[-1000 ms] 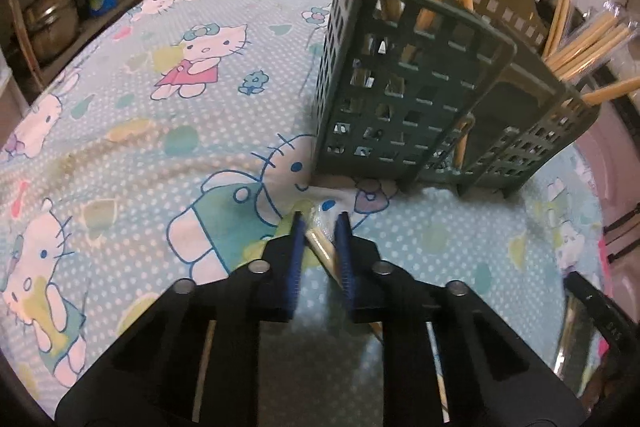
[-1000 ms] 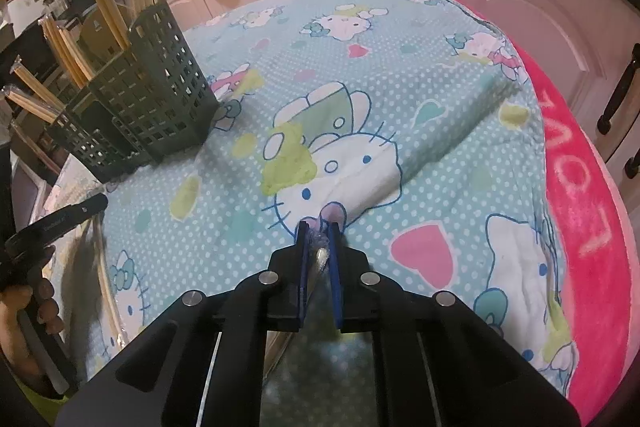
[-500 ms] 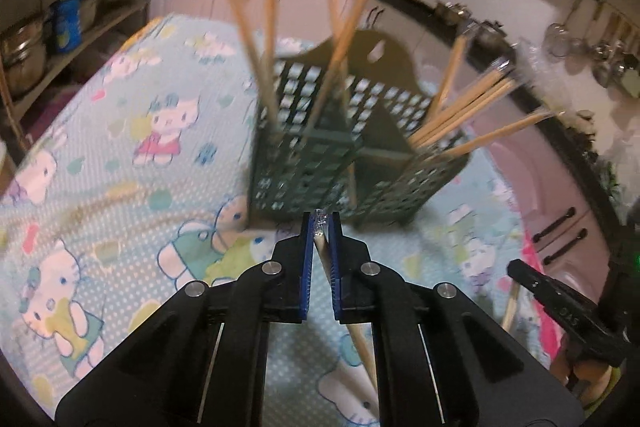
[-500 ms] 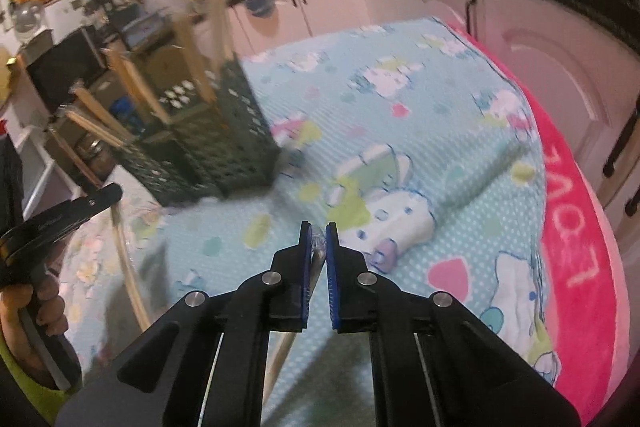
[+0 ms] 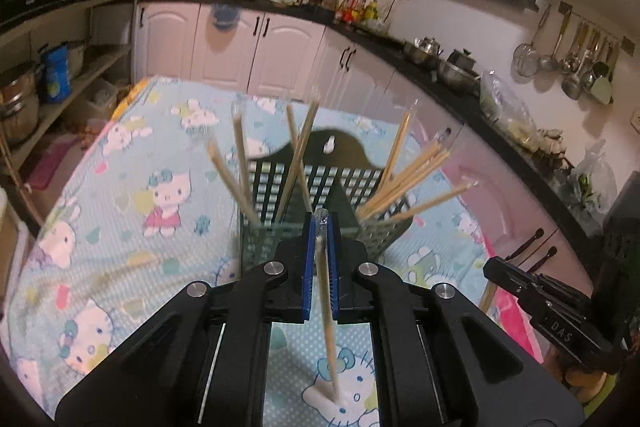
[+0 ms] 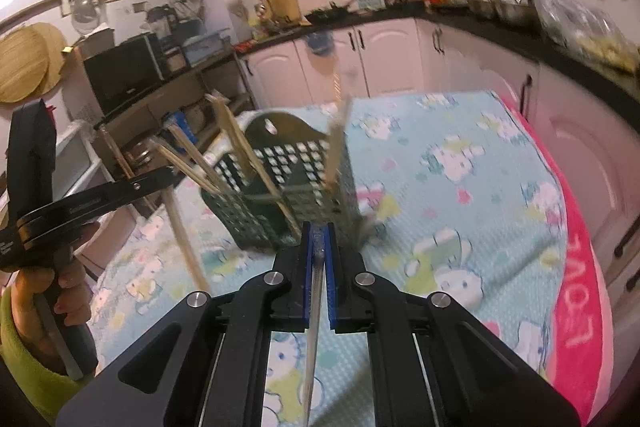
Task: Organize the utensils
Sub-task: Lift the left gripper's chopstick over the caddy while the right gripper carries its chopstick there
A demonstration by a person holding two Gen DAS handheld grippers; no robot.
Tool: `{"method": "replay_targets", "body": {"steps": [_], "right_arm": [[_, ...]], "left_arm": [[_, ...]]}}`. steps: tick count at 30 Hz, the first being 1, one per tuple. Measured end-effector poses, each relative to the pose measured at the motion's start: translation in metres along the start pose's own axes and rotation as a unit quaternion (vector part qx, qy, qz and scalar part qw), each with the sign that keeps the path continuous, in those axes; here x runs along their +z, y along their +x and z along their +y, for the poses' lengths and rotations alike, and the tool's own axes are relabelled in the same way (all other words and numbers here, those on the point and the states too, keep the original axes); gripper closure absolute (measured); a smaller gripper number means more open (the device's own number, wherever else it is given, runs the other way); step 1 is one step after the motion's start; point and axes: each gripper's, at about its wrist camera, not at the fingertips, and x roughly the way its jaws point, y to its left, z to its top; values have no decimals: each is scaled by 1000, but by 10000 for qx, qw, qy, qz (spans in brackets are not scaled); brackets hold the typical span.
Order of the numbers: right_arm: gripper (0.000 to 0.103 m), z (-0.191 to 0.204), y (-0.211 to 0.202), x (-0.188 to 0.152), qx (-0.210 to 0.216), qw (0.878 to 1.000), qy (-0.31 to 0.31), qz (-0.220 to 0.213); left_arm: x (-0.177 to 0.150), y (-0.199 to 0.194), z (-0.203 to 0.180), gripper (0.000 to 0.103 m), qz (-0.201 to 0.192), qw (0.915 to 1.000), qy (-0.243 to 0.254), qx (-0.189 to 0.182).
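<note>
A dark green slotted utensil caddy stands on the Hello Kitty cloth, holding several wrapped wooden chopsticks; it also shows in the right wrist view. My left gripper is shut on a wrapped chopstick that hangs down toward the cloth, just in front of the caddy. My right gripper is shut on another wrapped chopstick, near the caddy's front right. The left gripper with its chopstick shows at the left of the right wrist view.
The table is covered by a blue Hello Kitty cloth with a pink edge. White kitchen cabinets and a dark counter stand behind. The right gripper's body is at the left view's right edge.
Both grippers have lifted off the cloth with their chopsticks and tilted up, so the caddy now sits straight ahead and lower in both views.
</note>
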Motion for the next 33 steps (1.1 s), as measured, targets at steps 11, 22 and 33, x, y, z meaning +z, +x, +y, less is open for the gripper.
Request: {"method": "replay_targets", "body": {"steps": [11, 22, 33], "right_arm": [[97, 28, -16, 45, 139, 9979, -340, -542], [97, 33, -22, 95, 135, 9934, -382, -1071], [97, 31, -17, 130, 29, 9890, -346, -1439]], "left_arm": [[43, -27, -12, 103, -452, 9986, 123, -241], [90, -49, -39, 103, -1014, 9933, 423, -346], [116, -38, -52, 103, -1296, 9900, 464, -320]]}}
